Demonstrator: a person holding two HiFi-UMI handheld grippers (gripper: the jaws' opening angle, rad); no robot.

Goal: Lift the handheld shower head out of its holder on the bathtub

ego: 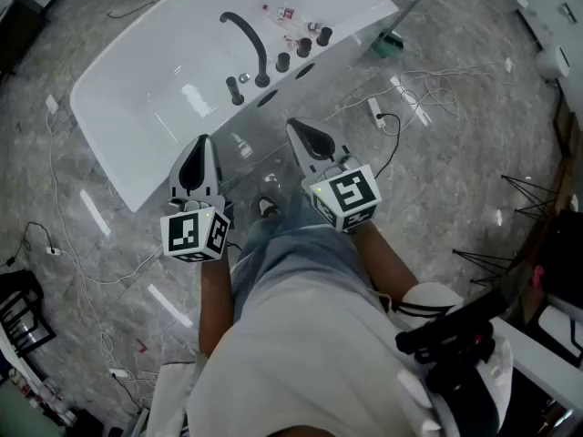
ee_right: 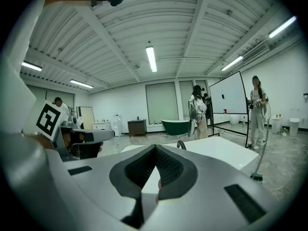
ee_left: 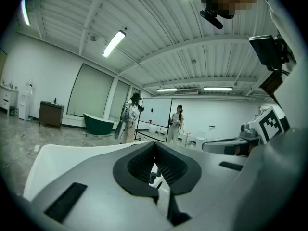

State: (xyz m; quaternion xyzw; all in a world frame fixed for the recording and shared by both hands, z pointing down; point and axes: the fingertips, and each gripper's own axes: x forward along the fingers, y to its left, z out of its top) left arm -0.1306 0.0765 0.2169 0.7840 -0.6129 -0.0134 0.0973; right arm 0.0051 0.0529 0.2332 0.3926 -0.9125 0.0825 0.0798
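I'm holding the left claw [ego: 200,146] and right claw [ego: 297,130] closed and empty, the white bathtub [ego: 155,98] lying just ahead of both.

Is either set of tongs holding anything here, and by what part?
Nothing is held: the left tongs and right tongs are both shut and empty.

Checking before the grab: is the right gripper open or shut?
Shut: the right gripper shows its jaws meeting at the tips, with nothing between them.
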